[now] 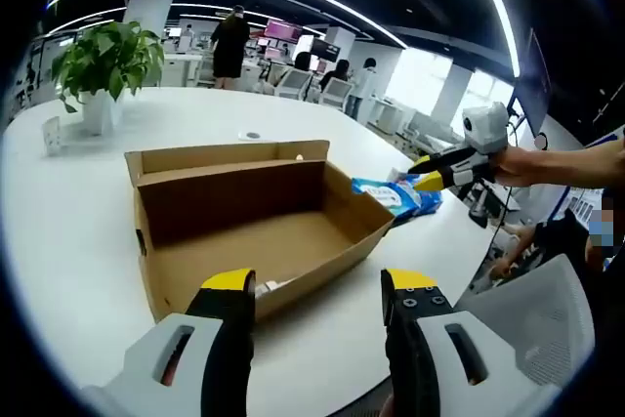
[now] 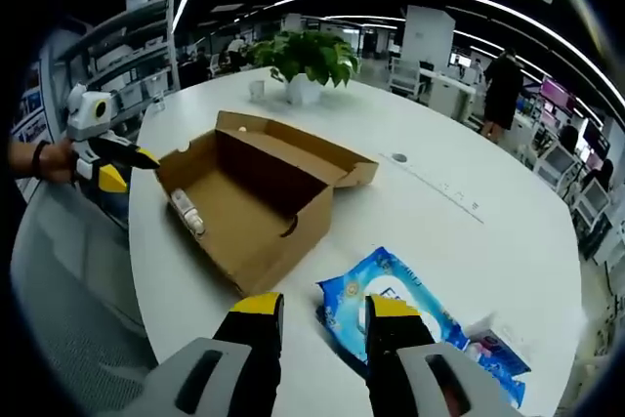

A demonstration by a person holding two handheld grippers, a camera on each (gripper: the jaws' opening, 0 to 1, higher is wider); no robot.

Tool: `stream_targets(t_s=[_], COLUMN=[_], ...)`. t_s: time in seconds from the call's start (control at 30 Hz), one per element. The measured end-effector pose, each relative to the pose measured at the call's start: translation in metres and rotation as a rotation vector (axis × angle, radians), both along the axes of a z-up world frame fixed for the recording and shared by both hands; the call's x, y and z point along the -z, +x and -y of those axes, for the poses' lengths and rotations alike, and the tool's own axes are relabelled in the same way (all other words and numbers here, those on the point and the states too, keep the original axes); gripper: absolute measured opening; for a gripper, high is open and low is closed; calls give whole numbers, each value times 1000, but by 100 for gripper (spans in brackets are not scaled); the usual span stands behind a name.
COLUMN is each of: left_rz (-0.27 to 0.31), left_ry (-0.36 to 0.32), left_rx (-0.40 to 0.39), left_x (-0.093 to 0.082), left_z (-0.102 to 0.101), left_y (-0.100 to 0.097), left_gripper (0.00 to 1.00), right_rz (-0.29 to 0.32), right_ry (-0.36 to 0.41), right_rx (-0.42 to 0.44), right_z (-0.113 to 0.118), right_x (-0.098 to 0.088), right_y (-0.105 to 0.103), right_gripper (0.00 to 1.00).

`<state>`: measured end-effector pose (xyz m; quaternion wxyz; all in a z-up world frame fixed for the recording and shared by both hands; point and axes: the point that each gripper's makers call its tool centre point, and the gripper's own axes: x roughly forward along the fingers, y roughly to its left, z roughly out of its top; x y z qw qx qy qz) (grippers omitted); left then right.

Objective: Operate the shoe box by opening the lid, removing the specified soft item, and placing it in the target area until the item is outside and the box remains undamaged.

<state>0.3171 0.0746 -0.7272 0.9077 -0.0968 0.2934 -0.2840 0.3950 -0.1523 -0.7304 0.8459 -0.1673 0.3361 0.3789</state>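
The box [image 2: 256,204] lies open mid-table; the blue wipes pack [image 2: 410,324] rests outside it near the table edge. The right gripper [image 2: 322,324] is parted above the pack, the left gripper [image 1: 317,300] parted, empty. Withdrawal should be made straight, the box left untouched.

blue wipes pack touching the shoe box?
Apart. The right gripper view shows a strip of bare white table between the blue wipes pack and the near corner of the open shoe box.
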Motion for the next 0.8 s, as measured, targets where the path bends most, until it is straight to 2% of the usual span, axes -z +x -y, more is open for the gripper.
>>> stream_targets(t_s=[0.27, 0.57, 0.8], left_rz=[-10, -9, -7], left_ry=[1, 1, 13], left_rx=[32, 45, 47], left_x=[1, -2, -9], left_z=[7, 6, -6], left_y=[-5, -6, 5], left_gripper=[52, 52, 52], right_rz=[16, 16, 37], right_ry=[96, 121, 144], right_rx=[54, 83, 100], right_z=[-25, -36, -54], right_x=[-2, 7, 10], right_y=[-18, -45, -63], right_gripper=[30, 31, 32])
